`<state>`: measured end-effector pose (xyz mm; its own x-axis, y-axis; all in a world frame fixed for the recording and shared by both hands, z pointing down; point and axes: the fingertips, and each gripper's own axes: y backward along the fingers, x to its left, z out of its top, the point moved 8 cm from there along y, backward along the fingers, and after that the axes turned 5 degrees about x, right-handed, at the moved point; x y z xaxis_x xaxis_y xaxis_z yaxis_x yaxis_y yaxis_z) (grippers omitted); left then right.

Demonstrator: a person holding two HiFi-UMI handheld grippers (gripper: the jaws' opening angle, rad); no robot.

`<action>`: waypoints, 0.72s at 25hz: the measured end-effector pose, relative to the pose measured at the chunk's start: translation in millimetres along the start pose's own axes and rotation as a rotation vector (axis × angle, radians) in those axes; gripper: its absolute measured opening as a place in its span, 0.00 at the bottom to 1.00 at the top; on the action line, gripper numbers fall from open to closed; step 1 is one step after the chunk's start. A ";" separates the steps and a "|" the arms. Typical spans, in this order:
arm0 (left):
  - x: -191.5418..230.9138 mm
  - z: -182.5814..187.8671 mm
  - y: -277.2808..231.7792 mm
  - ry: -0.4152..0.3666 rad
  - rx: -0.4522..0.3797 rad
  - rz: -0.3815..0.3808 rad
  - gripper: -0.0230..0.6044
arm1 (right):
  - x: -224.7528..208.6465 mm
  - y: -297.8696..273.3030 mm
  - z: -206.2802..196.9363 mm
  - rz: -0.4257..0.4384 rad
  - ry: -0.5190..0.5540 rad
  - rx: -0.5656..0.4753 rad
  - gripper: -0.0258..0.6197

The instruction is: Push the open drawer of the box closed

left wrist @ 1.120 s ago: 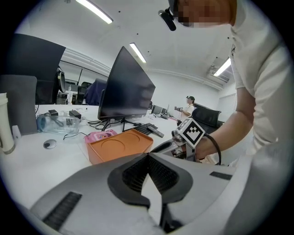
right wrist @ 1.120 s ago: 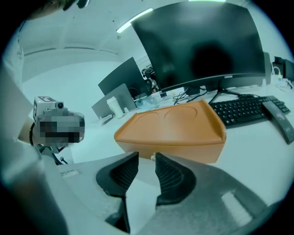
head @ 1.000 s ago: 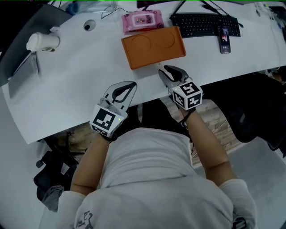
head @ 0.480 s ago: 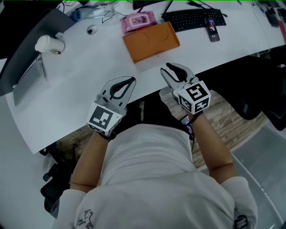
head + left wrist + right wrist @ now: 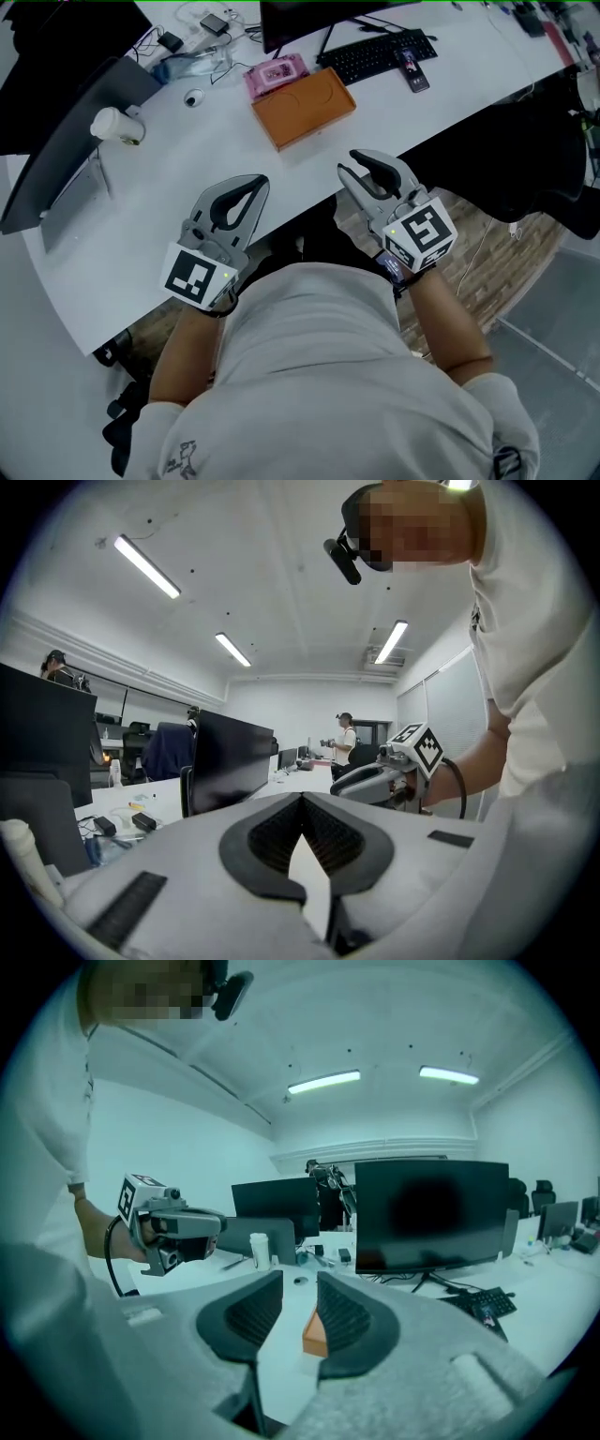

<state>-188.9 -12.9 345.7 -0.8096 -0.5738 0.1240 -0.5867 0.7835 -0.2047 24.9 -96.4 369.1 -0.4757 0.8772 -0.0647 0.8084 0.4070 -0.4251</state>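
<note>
1. Your white desk (image 5: 141,225) curves across the head view.
2. At its far edge you have a black keyboard (image 5: 375,54), with a phone (image 5: 410,67) lying just beside its right end.
3. Left of the keyboard lies a pink pack (image 5: 275,75), in front of the black monitor (image 5: 309,14).
4. Further left you can see a small round white object (image 5: 193,97), then a white cup (image 5: 117,124).
5. A dark grey panel (image 5: 66,141) stands tilted at the desk's left end, next to the cup.
6. Small chargers and cables (image 5: 216,21) lie near the monitor.
7. In your left gripper view, a person (image 5: 346,738) stands far off under ceiling strip lights (image 5: 145,566).
</note>
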 end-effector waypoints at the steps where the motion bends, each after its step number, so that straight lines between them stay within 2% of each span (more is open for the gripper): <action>1: -2.5 7.6 5.2 -0.005 -0.012 -0.005 0.03 | 5.0 6.7 6.2 -0.008 0.010 -0.015 0.22; 7: -20.9 37.3 33.6 -0.012 -0.063 -0.043 0.03 | 34.5 38.8 32.4 -0.048 0.040 -0.080 0.18; 18: -30.5 53.8 68.8 -0.039 -0.118 -0.023 0.03 | 67.0 63.1 57.9 -0.091 0.093 -0.167 0.12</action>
<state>-203.5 45.6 275.6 -0.7957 -0.5992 0.0886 -0.6055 0.7912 -0.0861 23.9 -26.7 285.7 -0.5214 0.8516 0.0537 0.8136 0.5151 -0.2697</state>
